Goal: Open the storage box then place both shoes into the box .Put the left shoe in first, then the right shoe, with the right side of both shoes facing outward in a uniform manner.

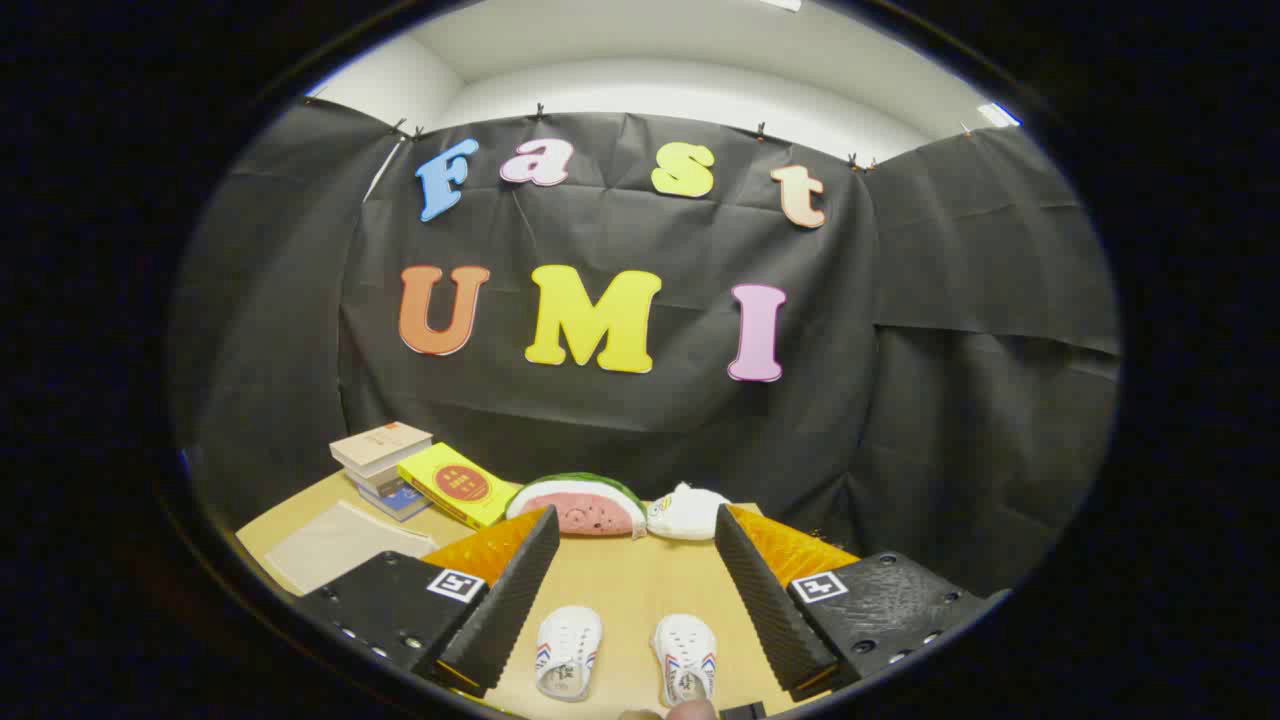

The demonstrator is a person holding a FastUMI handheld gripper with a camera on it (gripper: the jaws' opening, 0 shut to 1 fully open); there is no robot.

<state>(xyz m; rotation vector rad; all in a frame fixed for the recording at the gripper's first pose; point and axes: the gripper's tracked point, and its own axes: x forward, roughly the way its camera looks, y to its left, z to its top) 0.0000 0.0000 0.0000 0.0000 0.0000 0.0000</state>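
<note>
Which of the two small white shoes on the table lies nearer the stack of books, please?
The shoe beside the open gripper's book-side finger; the other shoe lies farther from the books.

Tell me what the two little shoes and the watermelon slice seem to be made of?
Shoes, lying between the open gripper's fingers: probably white canvas with matte weave, striped trim and eyelets. Watermelon slice, beyond the fingers: likely soft plush or foam, with a dull, unglossy surface.

Shoes on table, between the spread fingers

Two shoes (625,655) lie side by side on table (620,585); beyond them watermelon slice (580,503), plush toy (688,512) right of it, books (410,468) left.
</note>
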